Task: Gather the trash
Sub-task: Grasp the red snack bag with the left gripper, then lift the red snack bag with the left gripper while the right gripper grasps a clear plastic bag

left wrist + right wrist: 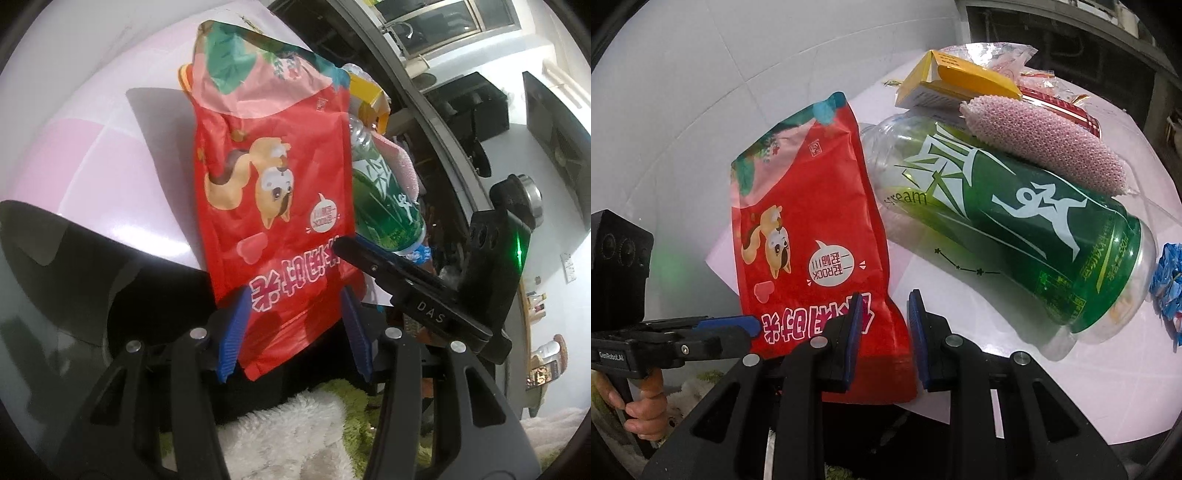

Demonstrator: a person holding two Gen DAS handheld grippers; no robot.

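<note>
You can read "DAS" in pale letters on the black body of the right gripper (341,248), seen from the left wrist camera. On the left gripper (744,325) you find the small white label "GenRobot.AI". The green bottle (1027,236) carries the word "scream" on its clear part, near a white running figure. The red snack bag (812,236) has big Chinese characters, upside down for you, and a white speech bubble where "ROCK" stands among smaller characters. Other small print on the bottle label is too fine to read.
</note>
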